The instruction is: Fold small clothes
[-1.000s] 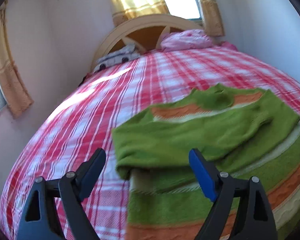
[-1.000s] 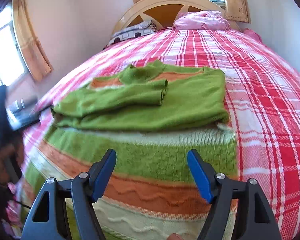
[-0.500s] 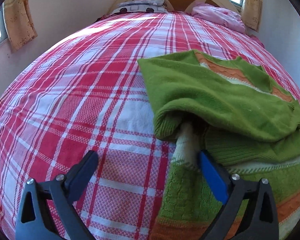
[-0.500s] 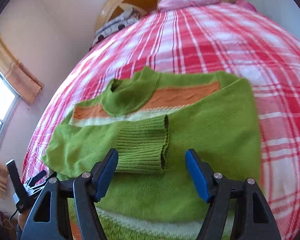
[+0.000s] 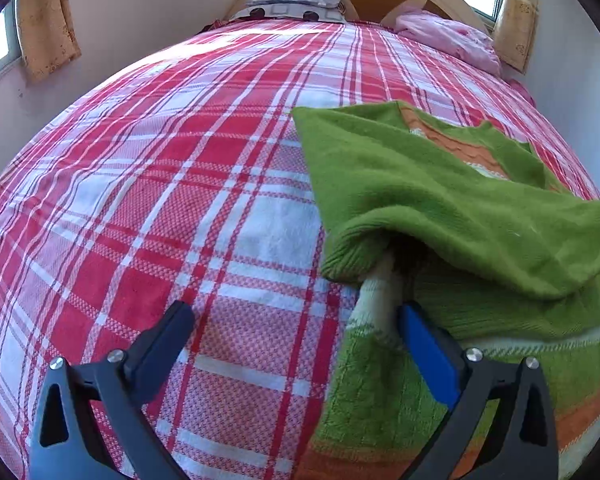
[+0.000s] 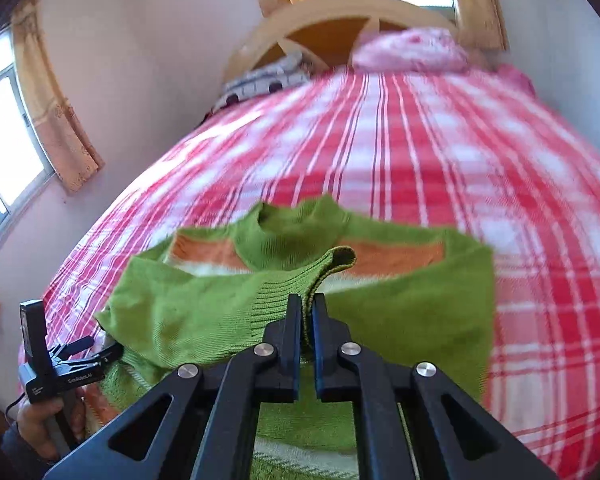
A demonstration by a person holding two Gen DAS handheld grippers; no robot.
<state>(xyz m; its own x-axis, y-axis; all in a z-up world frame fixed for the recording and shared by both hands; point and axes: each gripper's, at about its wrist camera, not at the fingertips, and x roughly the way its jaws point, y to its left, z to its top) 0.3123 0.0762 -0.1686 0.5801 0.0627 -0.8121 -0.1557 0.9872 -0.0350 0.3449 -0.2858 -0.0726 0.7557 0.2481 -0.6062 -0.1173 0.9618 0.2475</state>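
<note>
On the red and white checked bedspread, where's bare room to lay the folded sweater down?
The red and white checked bedspread lies bare left of the green knitted sweater, up to the grey patterned pillow, and between the sweater's collar and the pink pillow. The near right corner is crowded by the sweater and both grippers.

One green sweater (image 5: pixel 440 196) lies on one bed (image 5: pixel 179 184). Two pillows: one pink (image 5: pixel 448 38), one patterned (image 5: pixel 291 2). Two grippers: left (image 5: pixel 295 336), right (image 6: pixel 304 312).
</note>
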